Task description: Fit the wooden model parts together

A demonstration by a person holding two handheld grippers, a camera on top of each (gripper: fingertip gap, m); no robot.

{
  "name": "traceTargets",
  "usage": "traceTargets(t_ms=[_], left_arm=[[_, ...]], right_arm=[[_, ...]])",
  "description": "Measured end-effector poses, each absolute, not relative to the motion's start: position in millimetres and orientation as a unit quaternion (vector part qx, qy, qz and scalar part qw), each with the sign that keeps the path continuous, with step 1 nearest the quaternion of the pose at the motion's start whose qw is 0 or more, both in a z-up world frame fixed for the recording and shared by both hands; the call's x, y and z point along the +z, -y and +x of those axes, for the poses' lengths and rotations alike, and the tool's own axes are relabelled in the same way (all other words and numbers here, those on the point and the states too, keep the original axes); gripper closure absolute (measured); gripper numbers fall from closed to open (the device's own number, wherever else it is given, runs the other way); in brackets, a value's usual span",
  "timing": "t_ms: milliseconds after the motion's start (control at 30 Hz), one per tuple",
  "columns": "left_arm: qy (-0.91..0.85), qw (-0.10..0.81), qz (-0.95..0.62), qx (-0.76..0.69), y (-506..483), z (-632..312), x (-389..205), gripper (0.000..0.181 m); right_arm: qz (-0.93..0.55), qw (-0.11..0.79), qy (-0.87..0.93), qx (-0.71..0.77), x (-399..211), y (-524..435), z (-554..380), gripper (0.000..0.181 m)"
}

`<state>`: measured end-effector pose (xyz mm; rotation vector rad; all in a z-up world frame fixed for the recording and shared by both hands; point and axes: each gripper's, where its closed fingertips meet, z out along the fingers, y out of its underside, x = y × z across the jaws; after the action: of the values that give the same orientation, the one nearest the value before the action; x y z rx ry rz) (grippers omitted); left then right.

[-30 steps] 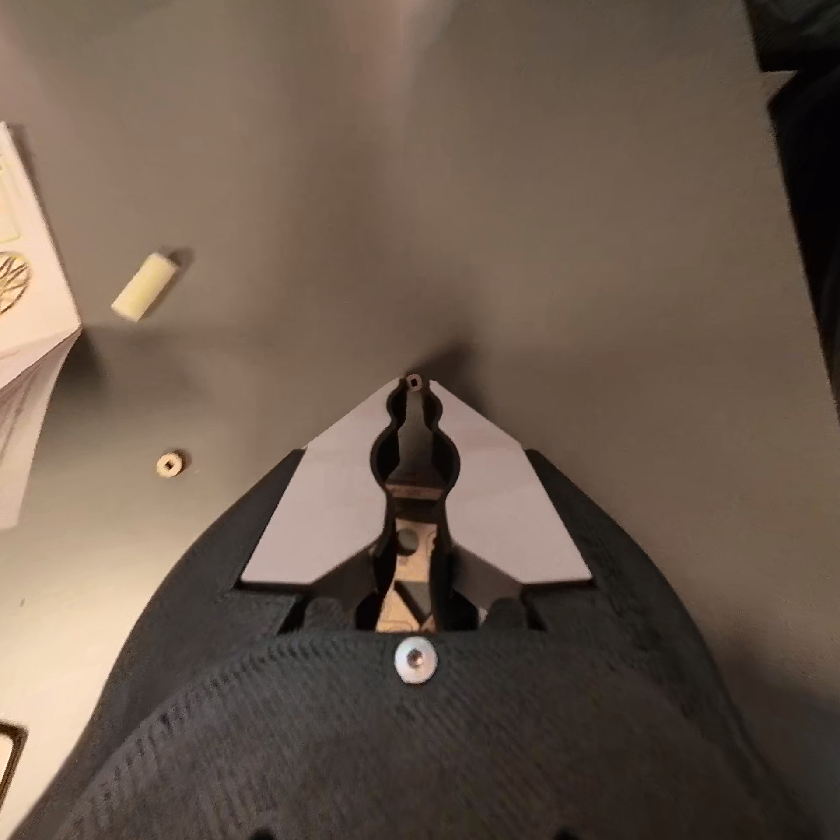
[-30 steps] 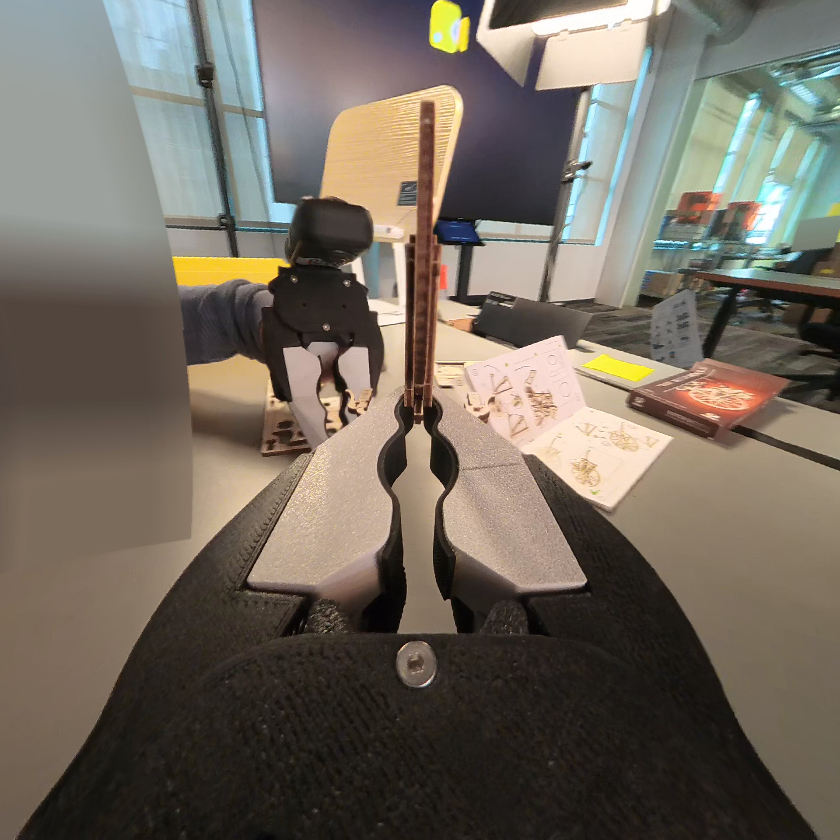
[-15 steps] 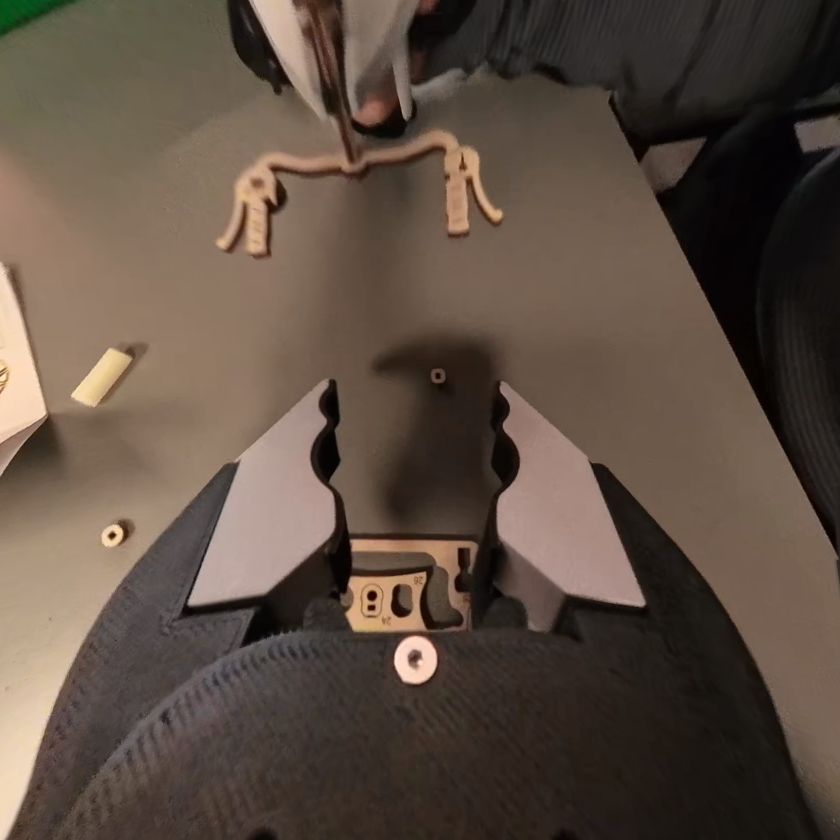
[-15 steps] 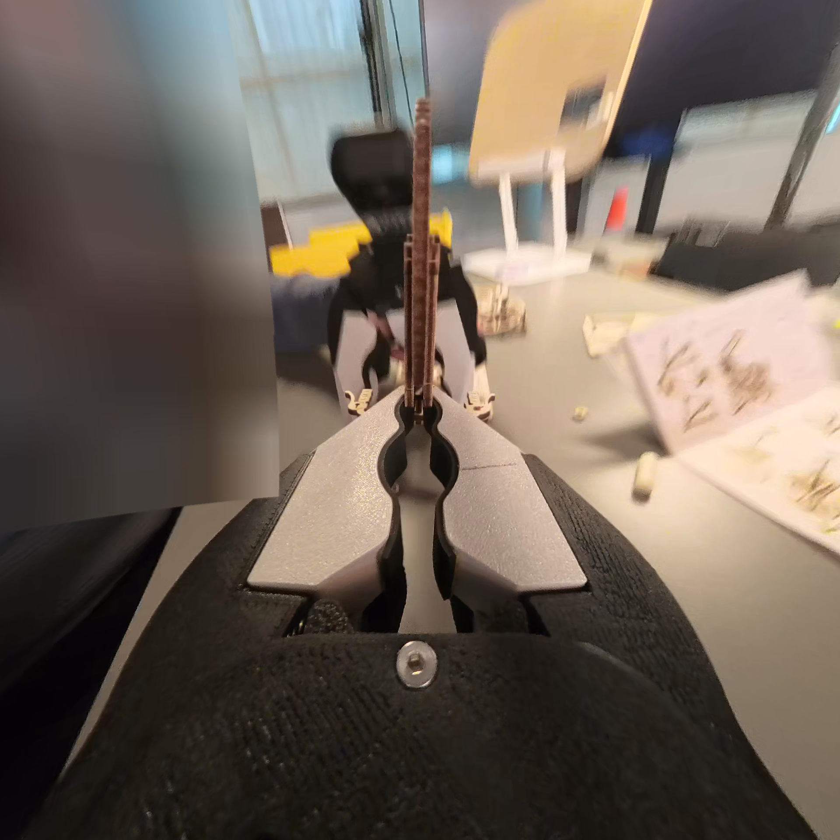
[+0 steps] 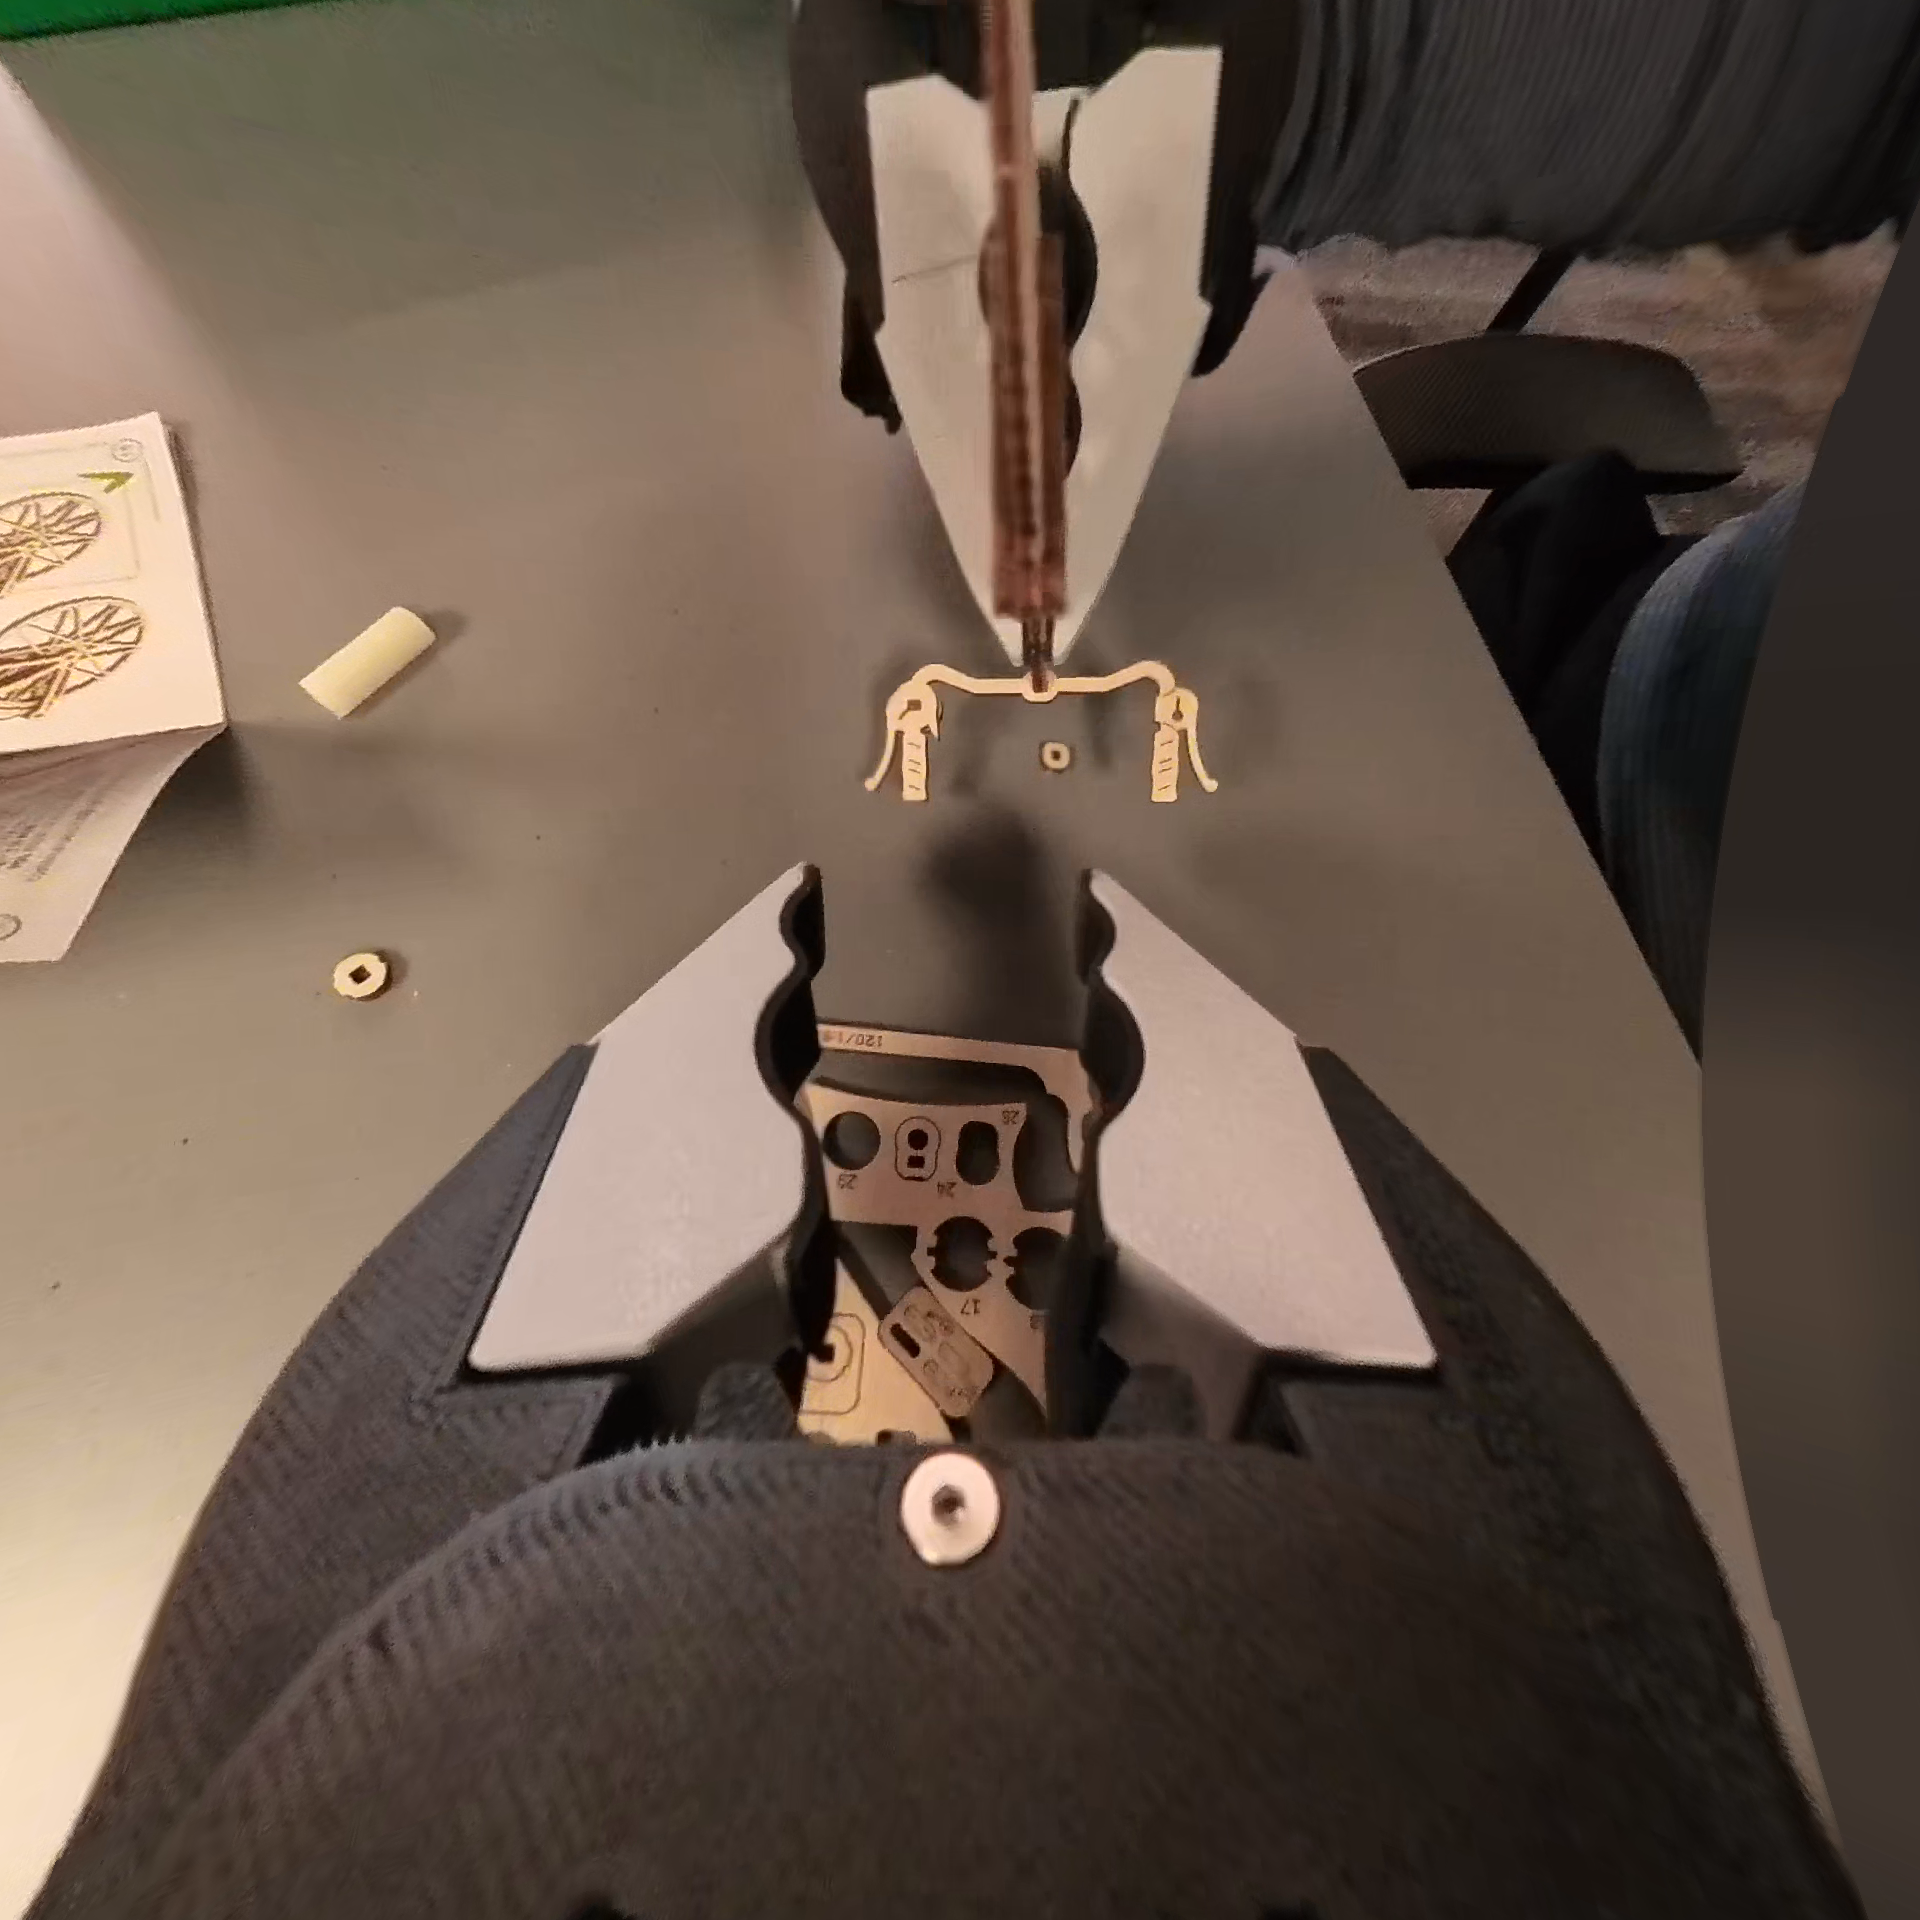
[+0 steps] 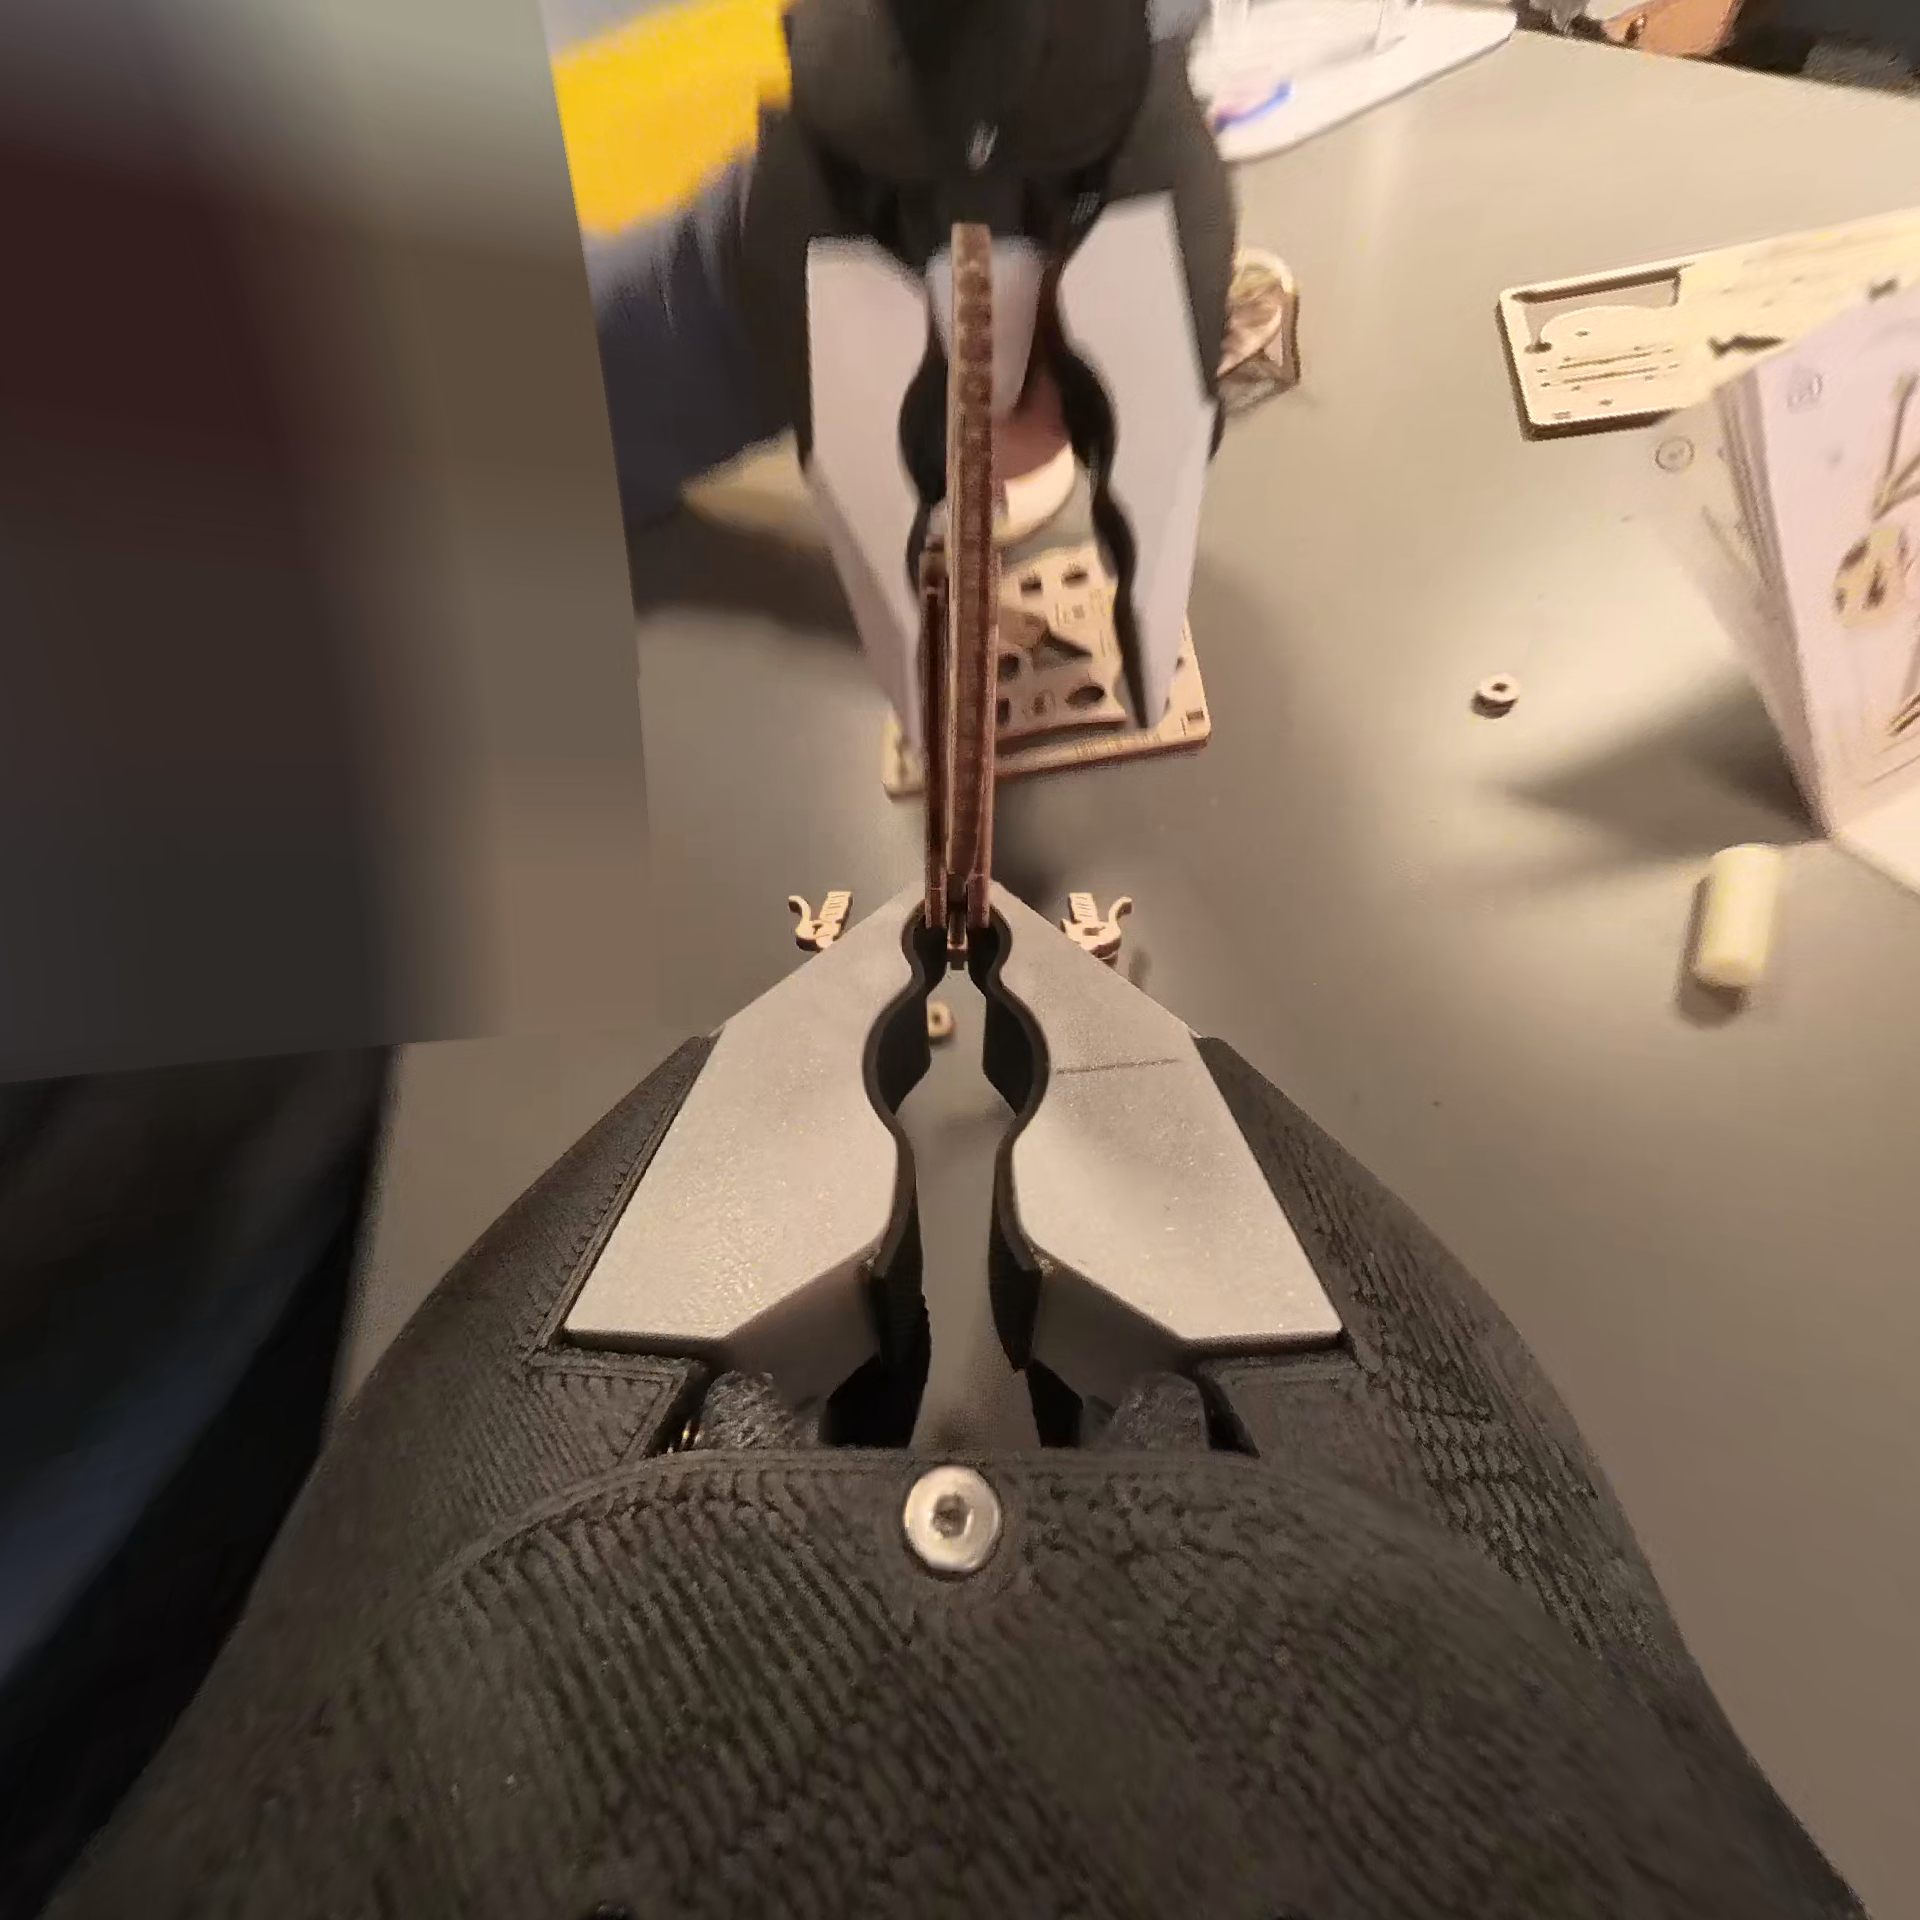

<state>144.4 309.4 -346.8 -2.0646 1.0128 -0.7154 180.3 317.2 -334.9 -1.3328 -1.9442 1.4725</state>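
In the left wrist view, low centre, the left hand-held gripper (image 5: 948,883) gapes empty over a pale laser-cut plywood sheet (image 5: 940,1153) bearing engraved markings on the grey table (image 5: 582,312), while beyond, upper centre, the right hand-held gripper (image 5: 1034,649) pinches a thin brown wooden model frame (image 5: 1023,416) with pale handlebars (image 5: 1039,727).

The table (image 5: 540,312) is looking matt and smooth, grey. The gripper fingers (image 6: 769,1174) are showing grainy matt grey plastic, and the black body (image 6: 935,1714) is having a rough ribbed printed texture with one shiny metal screw (image 6: 953,1520). The handlebar part (image 5: 1039,717) is appearing as pale thin wood, the booklet (image 5: 94,582) as paper.
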Motion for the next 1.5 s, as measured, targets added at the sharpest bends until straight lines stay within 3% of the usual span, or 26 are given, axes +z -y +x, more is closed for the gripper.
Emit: traceTargets(t_ms=[433,733,1500], left_arm=[[-0.41,0.408,-0.754,-0.311,-305.7,175.6,-326.0,0.14],[-0.423,0.469,-0.711,-0.309,-305.5,191.1,-303.7,0.171],[-0.415,0.46,-0.738,-0.267,-318.3,210.2,-303.5,0.173]], right_arm=[[-0.455,0.195,0.733,0.466,-349.0,-306.4,186.2,0.18],[-0.45,0.203,0.74,0.457,-350.2,-303.9,186.5,0.18],[-0.459,0.19,0.764,0.412,-365.9,-310.6,197.5,0.181]])
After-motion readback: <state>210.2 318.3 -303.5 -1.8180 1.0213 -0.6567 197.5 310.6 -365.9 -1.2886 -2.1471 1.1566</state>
